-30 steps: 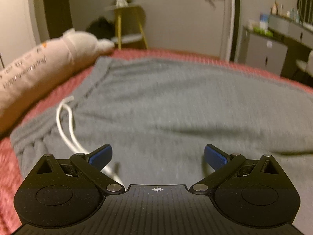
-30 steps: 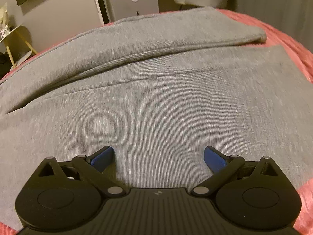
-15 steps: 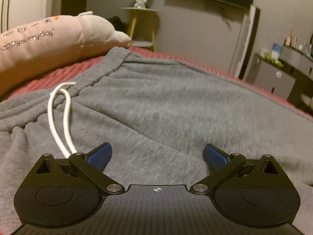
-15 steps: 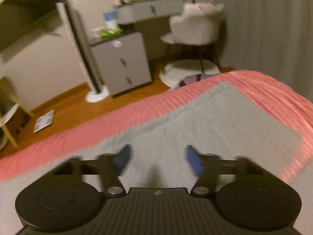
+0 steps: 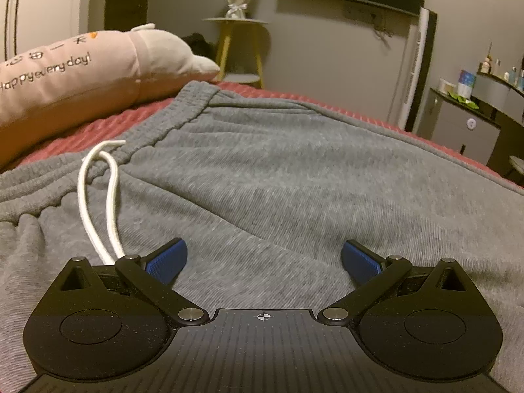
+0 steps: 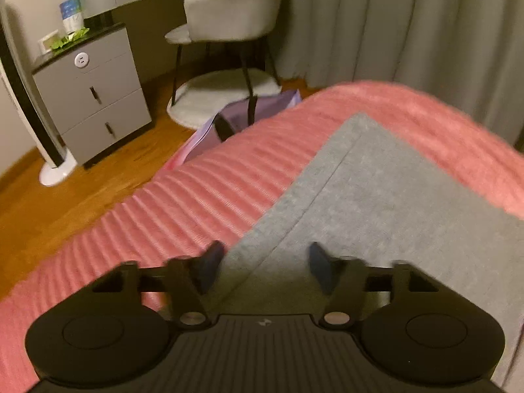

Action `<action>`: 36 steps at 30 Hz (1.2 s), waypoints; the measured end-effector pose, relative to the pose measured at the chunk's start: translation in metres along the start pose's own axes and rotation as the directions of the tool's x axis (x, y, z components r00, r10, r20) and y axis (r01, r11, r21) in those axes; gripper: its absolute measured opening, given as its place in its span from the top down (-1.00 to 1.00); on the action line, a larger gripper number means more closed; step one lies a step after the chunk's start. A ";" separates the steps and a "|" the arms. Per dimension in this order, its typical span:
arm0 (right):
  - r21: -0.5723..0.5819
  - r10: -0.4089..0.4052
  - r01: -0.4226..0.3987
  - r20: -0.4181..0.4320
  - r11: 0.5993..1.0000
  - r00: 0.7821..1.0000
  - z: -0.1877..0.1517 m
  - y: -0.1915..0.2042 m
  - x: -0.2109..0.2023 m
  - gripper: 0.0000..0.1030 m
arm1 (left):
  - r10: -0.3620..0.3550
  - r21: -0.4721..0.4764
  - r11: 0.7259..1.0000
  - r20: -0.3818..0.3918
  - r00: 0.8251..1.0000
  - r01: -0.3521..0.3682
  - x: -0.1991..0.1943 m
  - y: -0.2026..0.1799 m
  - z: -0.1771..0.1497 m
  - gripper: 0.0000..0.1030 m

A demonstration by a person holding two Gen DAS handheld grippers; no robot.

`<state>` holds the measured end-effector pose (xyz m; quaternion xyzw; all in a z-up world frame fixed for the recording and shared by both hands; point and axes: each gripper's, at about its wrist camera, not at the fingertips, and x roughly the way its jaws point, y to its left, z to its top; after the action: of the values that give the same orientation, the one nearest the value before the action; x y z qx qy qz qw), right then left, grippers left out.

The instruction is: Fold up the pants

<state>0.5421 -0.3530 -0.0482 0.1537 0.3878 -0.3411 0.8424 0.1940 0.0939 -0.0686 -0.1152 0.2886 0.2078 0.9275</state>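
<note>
Grey sweatpants (image 5: pixel 294 170) lie flat on a pink ribbed bedcover (image 6: pixel 196 203). In the left wrist view their elastic waistband (image 5: pixel 170 121) runs up the left, and a white drawstring (image 5: pixel 98 196) loops down beside the left finger. My left gripper (image 5: pixel 263 258) hovers low over the upper pants, open, with nothing pinched. In the right wrist view the leg end (image 6: pixel 393 196) with its hem lies near the bed's corner. My right gripper (image 6: pixel 266 258) is over the leg's left edge. Its jaws are closing, a gap still shows, and grey cloth lies beneath them, not clamped.
A long pink plush pillow (image 5: pixel 82 75) lies on the bed beyond the waistband. Past the bed edge are a grey drawer cabinet (image 6: pixel 91 91), a white tower fan (image 6: pixel 32 114), a padded chair (image 6: pixel 229 16), a purple bag (image 6: pixel 242 114) and curtains (image 6: pixel 409 26).
My right gripper swept along the pants from mid-leg to the hem end by the bed's corner, and its jaws narrowed. My left gripper dropped toward the waistband, then stayed still.
</note>
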 end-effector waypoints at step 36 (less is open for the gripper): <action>0.647 0.439 -0.469 0.224 0.601 0.870 -0.156 -0.285 -0.067 0.29 | -0.035 -0.053 0.998 0.009 0.999 0.036 -0.002 0.006 -0.001 -1.00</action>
<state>0.2274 -0.4465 -0.0977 0.5384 0.1649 -0.2371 0.7917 0.1894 0.0987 -0.0685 -0.1442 0.2770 0.1995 0.9288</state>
